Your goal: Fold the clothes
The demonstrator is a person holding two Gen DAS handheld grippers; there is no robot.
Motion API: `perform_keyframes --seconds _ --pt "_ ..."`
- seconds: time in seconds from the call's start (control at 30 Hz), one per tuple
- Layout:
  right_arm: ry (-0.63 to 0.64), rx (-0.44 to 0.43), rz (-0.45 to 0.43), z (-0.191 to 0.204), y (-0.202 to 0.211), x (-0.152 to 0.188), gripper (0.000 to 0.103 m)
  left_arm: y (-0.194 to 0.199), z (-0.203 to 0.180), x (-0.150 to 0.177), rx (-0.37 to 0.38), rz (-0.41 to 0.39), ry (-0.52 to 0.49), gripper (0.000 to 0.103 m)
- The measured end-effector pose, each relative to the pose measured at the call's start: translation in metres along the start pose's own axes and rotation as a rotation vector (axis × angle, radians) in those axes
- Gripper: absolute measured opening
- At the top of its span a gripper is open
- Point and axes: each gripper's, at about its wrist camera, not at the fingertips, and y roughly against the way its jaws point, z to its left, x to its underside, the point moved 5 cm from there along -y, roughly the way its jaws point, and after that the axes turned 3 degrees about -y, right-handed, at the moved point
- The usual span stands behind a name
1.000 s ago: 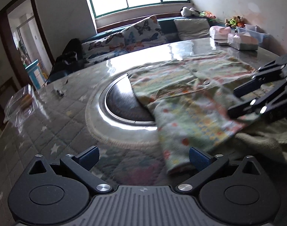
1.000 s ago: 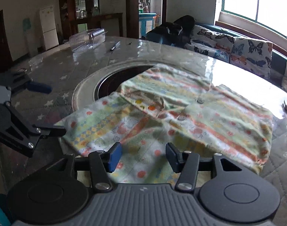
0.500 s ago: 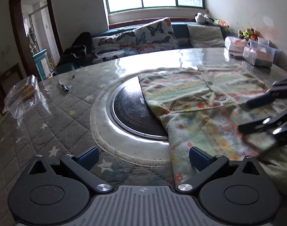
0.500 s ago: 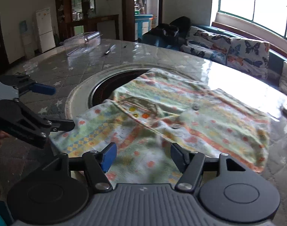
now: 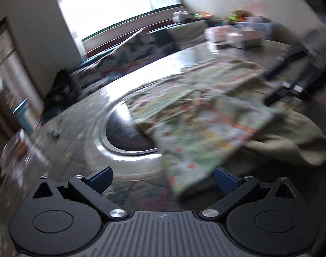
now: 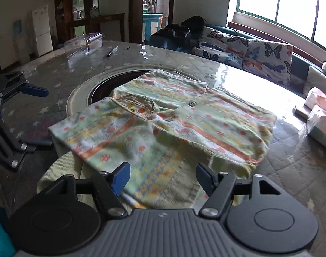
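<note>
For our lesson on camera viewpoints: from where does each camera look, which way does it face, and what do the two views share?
Left wrist: sits on the left tongs, open, facing the window across the table; blurred; the right tongs show at right.
Right wrist: sits on the right tongs, open, facing the doorway and fridge; the left tongs show at left.
Shared: the patterned shirt, the round inset and the butterfly cushions.

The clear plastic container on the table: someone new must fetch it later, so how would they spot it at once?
Start at the big round table with the dark circular inset under the patterned shirt. Look past the shirt to the far edge, toward the white fridge. The clear plastic container lies there beside a pen; it is the only see-through, lidded box on that side.
</note>
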Motion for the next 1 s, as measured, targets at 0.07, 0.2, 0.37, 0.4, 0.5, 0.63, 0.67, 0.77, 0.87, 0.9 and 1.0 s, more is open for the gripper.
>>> perform_keyframes --seconds 0.07,0.2,0.37,0.4,0.5,0.63,0.67,0.77,0.87,0.9,1.0 --pt "0.006 0.007 -0.001 -0.001 0.006 0.003 0.071 0.004 -0.018 -0.001 0.037 -0.03 -0.078 0.103" --pt "0.002 0.026 0.0 -0.003 0.015 0.009 0.072 0.009 -0.053 -0.006 0.077 -0.105 -0.228 0.098" --pt "-0.006 0.051 -0.003 -0.007 0.027 0.018 0.072 0.006 -0.086 -0.017 0.172 -0.185 -0.335 0.084" --pt "-0.006 0.057 -0.006 -0.008 0.03 0.019 0.072 0.004 -0.09 -0.018 0.184 -0.194 -0.344 0.078" --pt "-0.007 0.074 -0.012 -0.011 0.039 0.022 0.072 0.002 -0.092 -0.023 0.248 -0.209 -0.328 0.053" --pt "-0.006 0.085 -0.009 -0.014 0.047 0.027 0.072 -0.002 -0.083 -0.036 0.327 -0.205 -0.24 0.021" --pt "-0.004 0.085 -0.007 -0.014 0.049 0.029 0.072 -0.003 -0.077 -0.04 0.333 -0.206 -0.206 0.019" --pt "0.008 0.078 -0.003 -0.013 0.055 0.033 0.072 -0.006 -0.059 -0.054 0.351 -0.208 -0.106 0.014" --pt "0.033 0.051 -0.003 -0.006 0.057 0.034 0.073 -0.009 -0.042 -0.068 0.368 -0.209 -0.006 0.014" --pt "0.04 0.042 -0.004 -0.004 0.058 0.034 0.073 -0.012 -0.037 -0.073 0.371 -0.208 0.016 0.014" --pt "0.069 0.013 -0.014 0.007 0.05 0.031 0.073 -0.021 -0.029 -0.083 0.378 -0.204 0.052 0.014"
